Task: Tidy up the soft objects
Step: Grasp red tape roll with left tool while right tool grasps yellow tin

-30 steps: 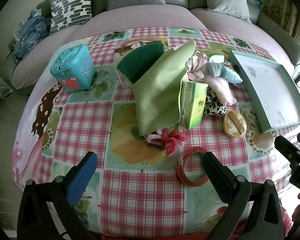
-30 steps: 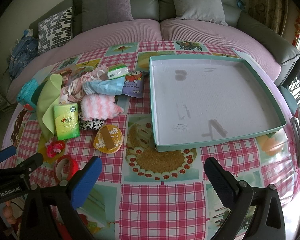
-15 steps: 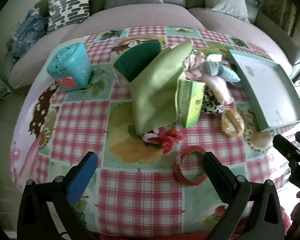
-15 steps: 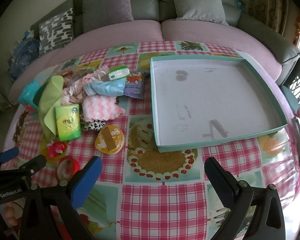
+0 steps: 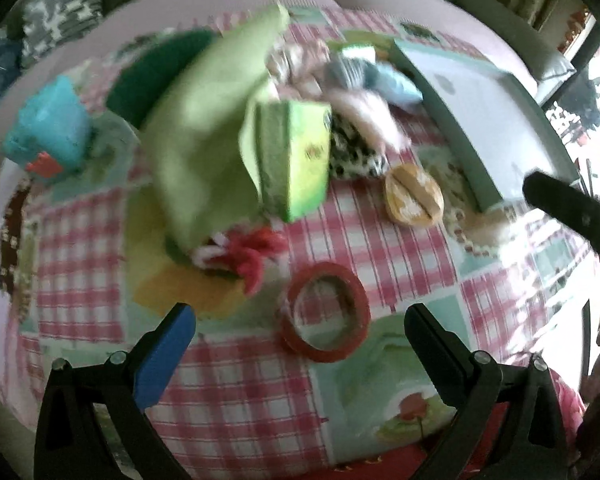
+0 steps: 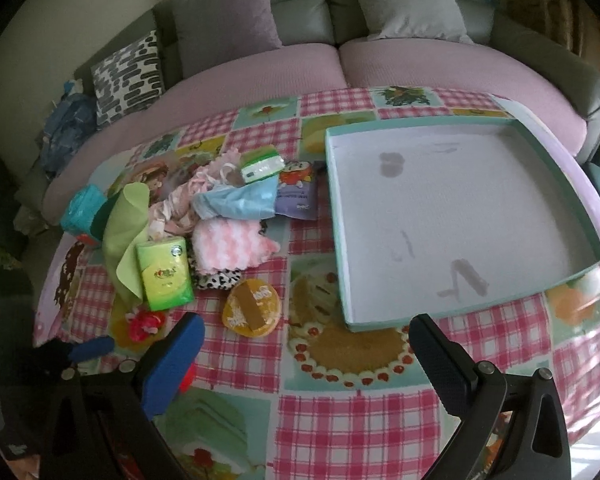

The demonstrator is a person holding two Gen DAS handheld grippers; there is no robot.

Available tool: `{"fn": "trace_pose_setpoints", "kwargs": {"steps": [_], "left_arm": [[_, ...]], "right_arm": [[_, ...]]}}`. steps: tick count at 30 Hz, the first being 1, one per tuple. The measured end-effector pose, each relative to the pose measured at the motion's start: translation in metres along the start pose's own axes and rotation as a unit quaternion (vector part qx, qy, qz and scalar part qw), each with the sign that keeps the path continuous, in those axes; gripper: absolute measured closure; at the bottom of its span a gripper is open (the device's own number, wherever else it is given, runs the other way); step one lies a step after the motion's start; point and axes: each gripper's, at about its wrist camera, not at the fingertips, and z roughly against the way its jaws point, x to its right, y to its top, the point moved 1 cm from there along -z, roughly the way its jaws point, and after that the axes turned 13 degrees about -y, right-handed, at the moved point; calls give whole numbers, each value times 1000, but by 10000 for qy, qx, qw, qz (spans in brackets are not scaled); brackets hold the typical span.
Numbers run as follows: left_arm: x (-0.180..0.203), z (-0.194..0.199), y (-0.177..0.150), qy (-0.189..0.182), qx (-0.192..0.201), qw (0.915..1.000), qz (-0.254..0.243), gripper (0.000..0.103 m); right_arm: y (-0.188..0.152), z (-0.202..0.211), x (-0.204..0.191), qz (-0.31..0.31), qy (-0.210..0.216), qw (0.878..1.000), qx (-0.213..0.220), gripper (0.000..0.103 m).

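A heap of soft things lies on the checked tablecloth: a green cloth [image 5: 204, 120] [image 6: 126, 232], a green tissue pack [image 5: 296, 160] [image 6: 164, 274], a pink fluffy cloth [image 6: 230, 246], a light blue cloth [image 6: 236, 202], a leopard-print piece [image 6: 218, 280] and a red-and-white hair tie [image 5: 244, 256] [image 6: 144, 322]. An empty teal tray [image 6: 452, 220] [image 5: 472, 120] sits to the right of the heap. My left gripper [image 5: 300, 320] is open and empty, hovering over a red tape ring [image 5: 326, 318]. My right gripper [image 6: 306, 332] is open and empty, in front of the tray.
A teal plastic box [image 5: 46, 128], a dark green sponge [image 5: 140, 84] and a round yellow lid [image 6: 252, 308] lie around the heap. A purple packet [image 6: 298, 196] and a small green-white pack [image 6: 262, 164] lie behind it. A pink sofa with cushions [image 6: 224, 20] curves behind the table.
My left gripper has moved forward and lower toward the heap; the tape ring and hair tie look larger and the view is blurred. My right gripper has drawn slightly back and left.
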Motion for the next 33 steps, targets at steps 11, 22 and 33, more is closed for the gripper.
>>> {"fn": "trace_pose_setpoints", "kwargs": {"steps": [11, 22, 33], "left_arm": [[0, -29, 3, 13, -466, 9989, 87, 30], [-8, -28, 1, -127, -389, 9990, 205, 49], [-35, -15, -5, -310, -182, 9982, 476, 49]], "right_arm": [[1, -17, -32, 404, 262, 9987, -160, 4], [-5, -45, -46, 632, 357, 9960, -521, 30], [-7, -77, -62, 972, 73, 9919, -815, 38]]}}
